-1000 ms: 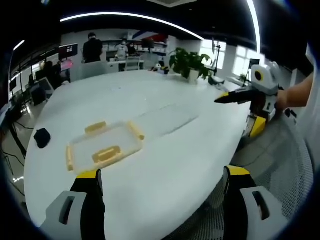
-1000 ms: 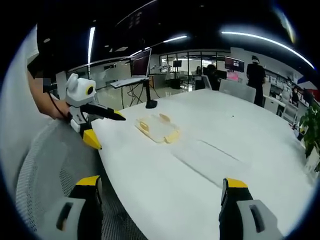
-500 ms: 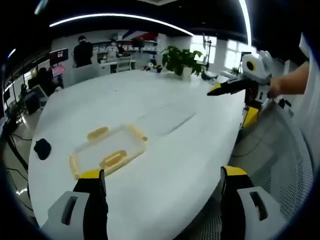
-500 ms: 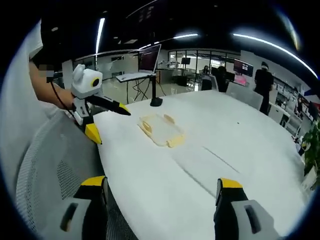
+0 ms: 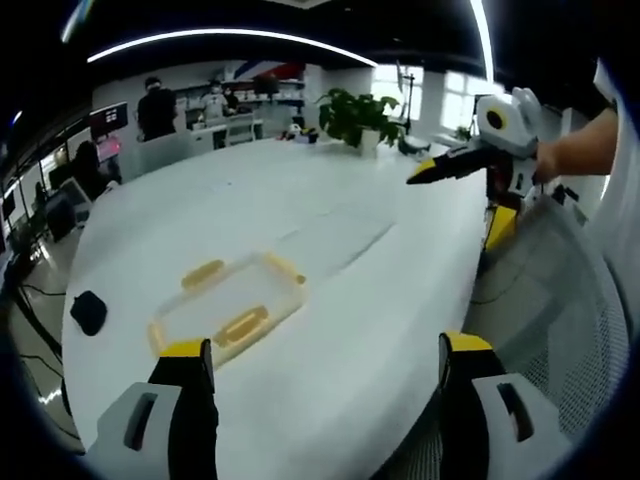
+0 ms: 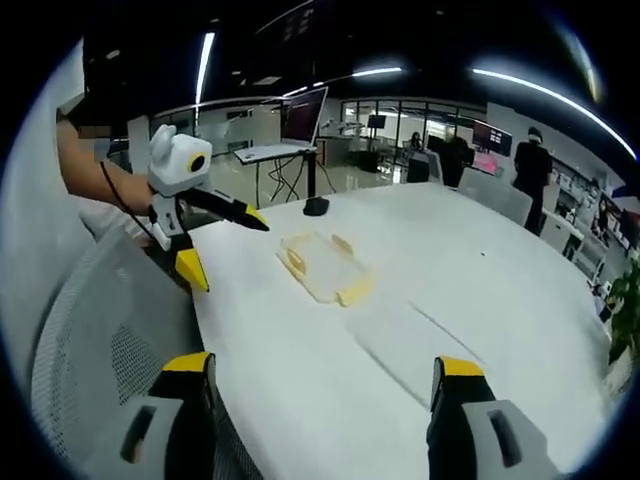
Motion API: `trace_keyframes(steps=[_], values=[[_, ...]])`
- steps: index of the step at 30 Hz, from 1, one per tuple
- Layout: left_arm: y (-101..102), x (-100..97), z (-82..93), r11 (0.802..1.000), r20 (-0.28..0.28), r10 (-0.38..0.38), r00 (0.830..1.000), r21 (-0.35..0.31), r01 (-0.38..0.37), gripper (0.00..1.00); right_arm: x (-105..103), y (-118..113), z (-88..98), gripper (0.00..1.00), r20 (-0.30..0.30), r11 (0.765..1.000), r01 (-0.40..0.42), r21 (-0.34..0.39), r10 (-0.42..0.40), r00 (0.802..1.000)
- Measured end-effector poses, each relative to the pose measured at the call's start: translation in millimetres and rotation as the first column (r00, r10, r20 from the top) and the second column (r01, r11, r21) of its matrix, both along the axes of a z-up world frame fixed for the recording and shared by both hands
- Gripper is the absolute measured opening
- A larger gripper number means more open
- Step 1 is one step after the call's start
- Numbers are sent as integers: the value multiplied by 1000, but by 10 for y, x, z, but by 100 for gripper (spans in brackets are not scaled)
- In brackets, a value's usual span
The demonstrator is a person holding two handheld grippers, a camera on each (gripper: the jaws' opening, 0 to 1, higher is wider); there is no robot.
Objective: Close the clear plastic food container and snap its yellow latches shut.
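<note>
Left gripper view, left to right: one small dark object (image 5: 89,311) near the table edge; one clear container (image 5: 228,308) lying flat on the white table (image 5: 330,300), with three yellow latches (image 5: 241,326) countable here, one on the near long side, one on the far, one at the right end. One potted plant (image 5: 352,117) stands at the far end of the table. The right claw (image 5: 425,172) hangs above the table's right edge, jaws close together, holding nothing. The left claw (image 5: 318,350) has jaws wide apart, empty, low over the near rim.

Right gripper view, left to right: left claw (image 6: 255,220) beside the container (image 6: 323,268), clear of it, tips nearly together there. Right claw (image 6: 322,365) spread wide, empty. One monitor on a stand (image 6: 303,120) sits behind the table.

Against half a second ago: the container sits slightly nearer the centre of the left gripper view and somewhat larger; the camera has shifted. The container itself lies as before, untouched.
</note>
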State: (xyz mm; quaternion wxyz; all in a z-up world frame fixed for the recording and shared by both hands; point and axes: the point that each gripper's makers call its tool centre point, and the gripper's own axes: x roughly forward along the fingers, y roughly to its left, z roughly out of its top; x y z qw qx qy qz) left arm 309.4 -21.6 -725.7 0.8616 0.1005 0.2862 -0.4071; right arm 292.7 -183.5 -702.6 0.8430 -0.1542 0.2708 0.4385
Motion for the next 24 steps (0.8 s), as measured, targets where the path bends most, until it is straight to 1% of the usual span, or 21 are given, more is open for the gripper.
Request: trace_keyframes(steps=[7, 15, 18, 23, 24], values=[[24, 57, 16, 1000, 8, -16, 1000, 6, 16, 91, 50, 78, -3, 88, -5, 1000, -15, -12, 15, 1000], [66, 98, 20, 1000, 8, -24, 1000, 9, 24, 90, 67, 113, -13, 86, -11, 999, -29, -29, 29, 1000], [76, 106, 18, 999, 2, -33, 999, 7, 33, 89, 77, 135, 0, 86, -7, 998, -44, -36, 43, 999], [83, 138, 31, 998, 12, -58, 998, 18, 58, 88, 109, 148, -8, 85, -8, 997, -56, -48, 55, 998], [89, 152, 35, 998, 14, -59, 998, 21, 59, 88, 121, 151, -3, 85, 0, 997, -59, -54, 59, 998]])
